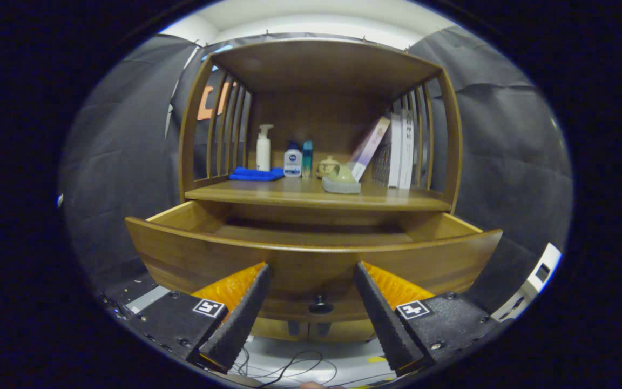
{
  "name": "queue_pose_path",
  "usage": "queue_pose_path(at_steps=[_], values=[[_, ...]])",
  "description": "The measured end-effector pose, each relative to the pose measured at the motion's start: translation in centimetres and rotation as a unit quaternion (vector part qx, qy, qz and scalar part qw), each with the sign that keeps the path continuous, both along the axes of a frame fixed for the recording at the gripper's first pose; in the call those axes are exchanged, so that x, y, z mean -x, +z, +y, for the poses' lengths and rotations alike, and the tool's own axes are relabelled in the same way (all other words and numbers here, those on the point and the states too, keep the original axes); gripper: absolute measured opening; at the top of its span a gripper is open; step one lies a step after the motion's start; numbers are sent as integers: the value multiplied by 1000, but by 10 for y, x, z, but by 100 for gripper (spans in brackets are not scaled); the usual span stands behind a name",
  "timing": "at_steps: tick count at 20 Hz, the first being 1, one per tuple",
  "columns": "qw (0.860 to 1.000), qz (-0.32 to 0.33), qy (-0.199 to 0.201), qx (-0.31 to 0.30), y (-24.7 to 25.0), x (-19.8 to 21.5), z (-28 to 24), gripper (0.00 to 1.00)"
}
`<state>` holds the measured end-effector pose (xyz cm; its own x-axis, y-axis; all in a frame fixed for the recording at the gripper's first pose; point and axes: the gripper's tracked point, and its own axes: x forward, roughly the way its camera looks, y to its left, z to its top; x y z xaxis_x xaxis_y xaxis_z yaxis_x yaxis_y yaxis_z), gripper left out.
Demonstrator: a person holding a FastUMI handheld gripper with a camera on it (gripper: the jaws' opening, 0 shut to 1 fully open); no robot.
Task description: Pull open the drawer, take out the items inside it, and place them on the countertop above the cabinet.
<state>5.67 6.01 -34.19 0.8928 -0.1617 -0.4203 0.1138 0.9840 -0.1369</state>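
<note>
upright books, floor cables, perhaps

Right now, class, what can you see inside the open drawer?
Only bare wood shows inside the drawer: the far floor and side walls. Its tall front hides the near floor, so items there cannot be ruled out. The tool is open, its knob between the fingers.

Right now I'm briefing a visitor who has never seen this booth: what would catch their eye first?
The pulled-out curved wooden drawer, just ahead of the open gripper, its small dark knob between the fingers. Above it, on the wooden countertop, stand a white pump bottle and a folded blue cloth.
</note>
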Motion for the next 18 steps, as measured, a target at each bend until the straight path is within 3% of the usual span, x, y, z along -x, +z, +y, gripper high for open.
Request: queue_pose_path(at_steps=[18], values=[[1000,27,-12,-7,-22,-102,-15,100]])
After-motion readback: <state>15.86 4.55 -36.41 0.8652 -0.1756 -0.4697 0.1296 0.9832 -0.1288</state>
